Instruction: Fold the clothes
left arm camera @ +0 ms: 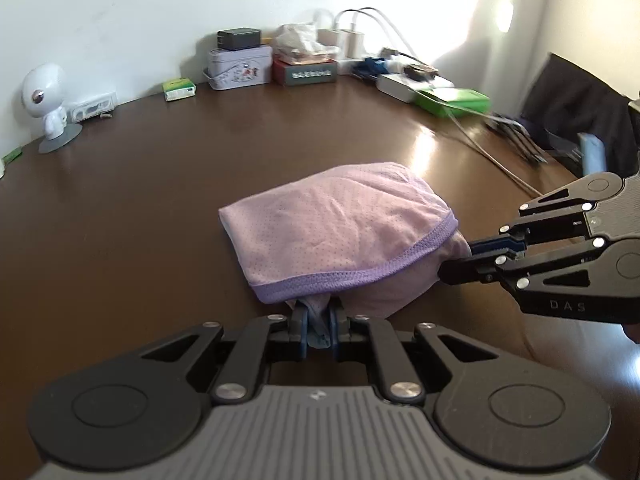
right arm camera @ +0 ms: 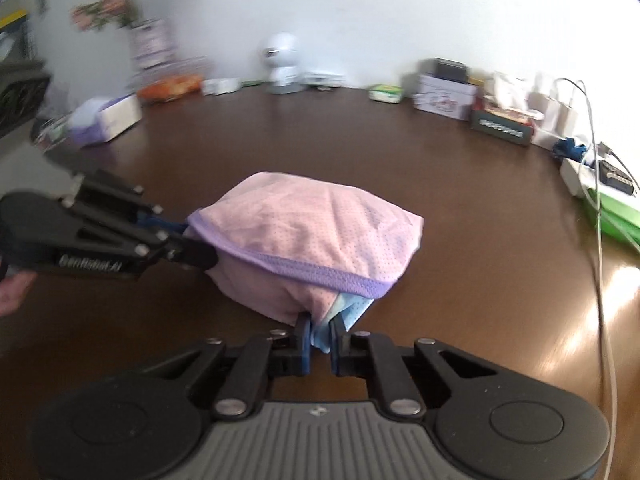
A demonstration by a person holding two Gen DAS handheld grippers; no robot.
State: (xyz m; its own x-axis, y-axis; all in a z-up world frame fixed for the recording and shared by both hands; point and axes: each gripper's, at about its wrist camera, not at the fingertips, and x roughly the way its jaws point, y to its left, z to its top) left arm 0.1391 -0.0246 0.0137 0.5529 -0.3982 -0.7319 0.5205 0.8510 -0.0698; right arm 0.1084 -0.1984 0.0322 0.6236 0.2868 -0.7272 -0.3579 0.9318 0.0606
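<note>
While both point steeply down at the table [left arm camera: 120, 208], left tool [left arm camera: 319, 322] and right tool [right arm camera: 320, 334] pinch the pink garment [left arm camera: 340, 228]

A dark brown wooden table [left arm camera: 160, 184] is filling the room's foreground, glaring where sunlight is striking it. A plain white wall [left arm camera: 140, 8] is rising behind, brightly sunlit toward the right. A dark chair [left arm camera: 576, 100] is standing at the table's edge.
</note>
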